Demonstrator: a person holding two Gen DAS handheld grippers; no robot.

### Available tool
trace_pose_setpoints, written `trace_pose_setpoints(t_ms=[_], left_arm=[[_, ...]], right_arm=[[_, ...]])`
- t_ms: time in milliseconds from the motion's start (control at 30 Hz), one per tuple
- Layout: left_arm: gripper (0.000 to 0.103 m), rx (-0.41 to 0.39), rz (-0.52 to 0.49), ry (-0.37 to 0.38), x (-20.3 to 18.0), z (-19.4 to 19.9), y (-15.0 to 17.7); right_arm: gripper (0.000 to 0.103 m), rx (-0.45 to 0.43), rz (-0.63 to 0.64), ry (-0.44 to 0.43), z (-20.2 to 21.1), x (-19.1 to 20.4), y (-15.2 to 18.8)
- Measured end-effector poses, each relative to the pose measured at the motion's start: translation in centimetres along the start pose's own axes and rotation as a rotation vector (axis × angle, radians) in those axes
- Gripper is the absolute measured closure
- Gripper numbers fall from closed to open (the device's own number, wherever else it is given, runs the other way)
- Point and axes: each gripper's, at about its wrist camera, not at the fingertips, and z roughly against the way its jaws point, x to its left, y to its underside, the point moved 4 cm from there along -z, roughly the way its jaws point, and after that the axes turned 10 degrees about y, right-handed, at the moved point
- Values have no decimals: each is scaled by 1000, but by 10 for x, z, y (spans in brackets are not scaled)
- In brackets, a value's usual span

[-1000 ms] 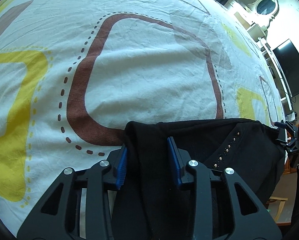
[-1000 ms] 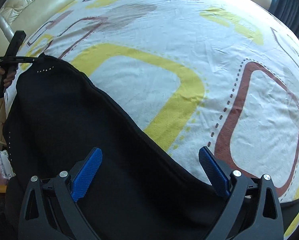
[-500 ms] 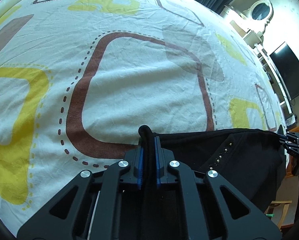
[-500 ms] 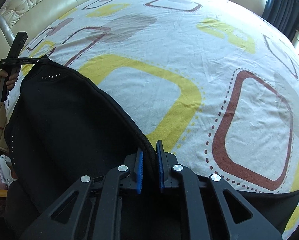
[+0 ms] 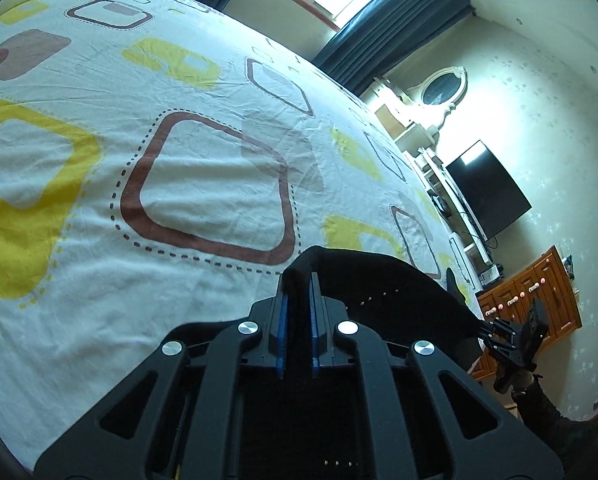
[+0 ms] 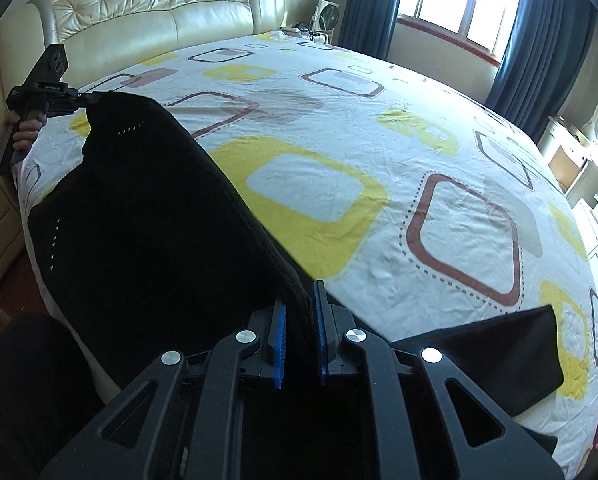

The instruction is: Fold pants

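Note:
The black pants (image 6: 139, 224) hang stretched between both grippers above the near edge of the bed. My left gripper (image 5: 297, 280) is shut on one corner of the pants (image 5: 379, 280); small studs show on the cloth. My right gripper (image 6: 299, 300) is shut on the other corner of the top edge. Each gripper shows in the other's view: the right one at far right (image 5: 515, 340), the left one at far left (image 6: 47, 92). A pant leg end (image 6: 495, 356) lies on the sheet at lower right.
The bed sheet (image 5: 203, 184) is white with yellow and brown squares. A cream tufted headboard (image 6: 151, 12) stands at the back. A TV (image 5: 487, 188), a white dresser with oval mirror (image 5: 443, 92) and a wooden cabinet (image 5: 539, 292) stand by the wall. Curtained windows (image 6: 455, 0) are beyond.
Both grippers closed on the pants' edge, then lifted it off the sheet; the views tilted up to show the room.

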Motion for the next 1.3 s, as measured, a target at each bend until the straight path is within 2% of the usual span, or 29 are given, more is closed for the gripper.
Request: trace_pose_setpoints(t_ms=[200, 333, 433, 500, 600, 700, 733, 767, 833, 933, 1033, 1133, 1200, 1300], left_arm=[[93, 17, 12, -7, -9, 26, 58], [87, 31, 110, -53, 9, 44, 101], [65, 34, 232, -117, 34, 59, 132], [60, 13, 332, -150, 50, 70, 150], [60, -31, 443, -153, 58, 86, 168], [59, -55, 411, -191, 37, 94, 174], [53, -56, 390, -195, 27, 93, 174], [46, -58, 378, -198, 18, 90, 174], [42, -58, 365, -180, 1, 79, 174], [41, -35, 362, -175, -11, 57, 175], [41, -22, 374, -184, -14, 39, 175], [38, -4, 389, -233, -9, 24, 176], [38, 11, 417, -254, -3, 16, 181], [37, -3, 434, -283, -1, 12, 182]], right_arm=[[90, 43, 13, -4, 2, 27, 53], [83, 91, 8, -28, 1, 39, 78], [77, 120, -25, -67, 4, 40, 90], [58, 129, -40, -89, 9, 42, 94], [38, 114, -84, -129, 21, 42, 97], [33, 106, -115, -153, 33, 40, 100], [33, 112, -137, -164, 34, 38, 101], [33, 122, -169, -176, 34, 34, 103], [33, 146, -250, -207, 30, 25, 108], [33, 178, -424, -270, 24, 4, 113], [33, 183, -659, -322, 22, -28, 121], [33, 191, -858, -320, 20, -59, 135], [33, 221, -938, -325, 18, -67, 143], [33, 252, -1002, -404, 11, -57, 145]])
